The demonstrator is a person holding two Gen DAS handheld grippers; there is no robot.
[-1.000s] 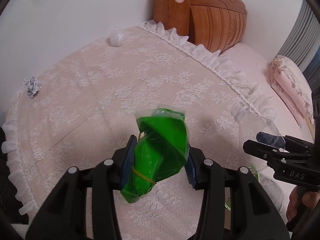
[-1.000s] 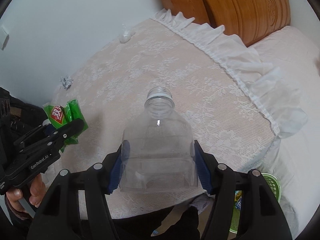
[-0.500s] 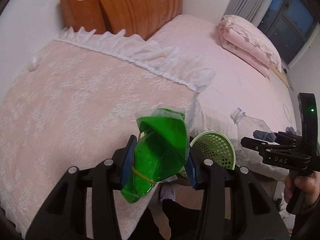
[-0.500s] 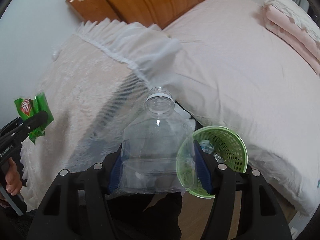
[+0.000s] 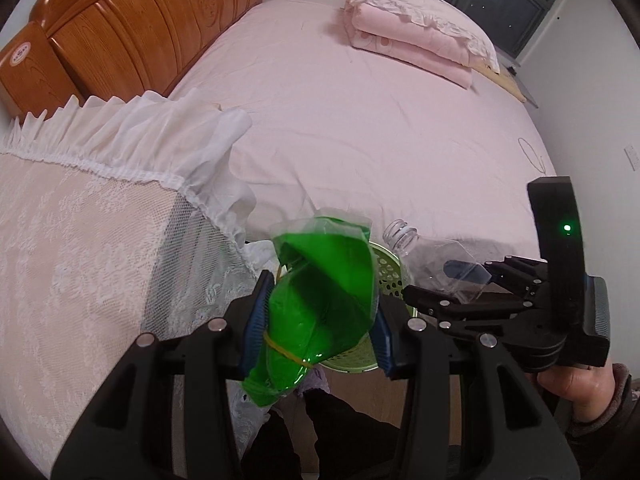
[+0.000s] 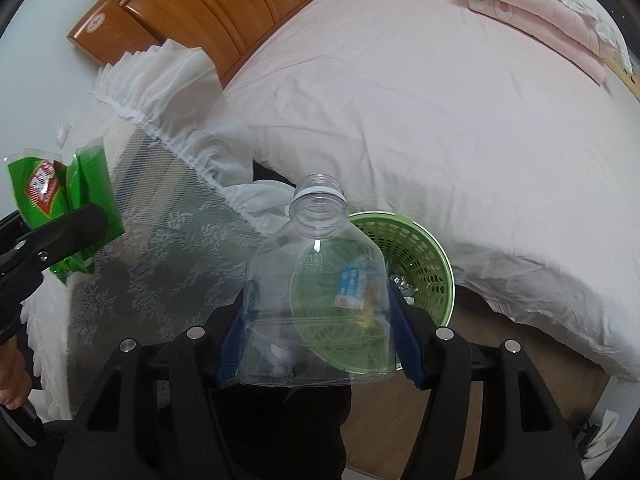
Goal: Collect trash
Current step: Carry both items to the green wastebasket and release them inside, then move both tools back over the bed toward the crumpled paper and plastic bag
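My left gripper [image 5: 318, 316] is shut on a crumpled green plastic wrapper [image 5: 320, 304] with a rubber band round it; the wrapper also shows in the right wrist view [image 6: 60, 196]. My right gripper [image 6: 316, 328] is shut on a clear, capless plastic bottle [image 6: 316, 280], which also shows in the left wrist view [image 5: 424, 252]. A green perforated waste basket [image 6: 424, 256] with some trash inside stands on the floor just behind and below the bottle. In the left wrist view the basket [image 5: 386, 276] is mostly hidden behind the wrapper.
A table with a lace cloth and white frill [image 5: 80, 248] is at the left. A bed with a pink sheet [image 5: 380, 112], folded pink bedding [image 5: 420, 44] and a wooden headboard [image 5: 132, 28] lies beyond the basket. Brown floor [image 6: 460, 420] shows below.
Both grippers have swung right, away from the table and toward the bed. The green basket is now nearer and lies right behind the held bottle and wrapper.
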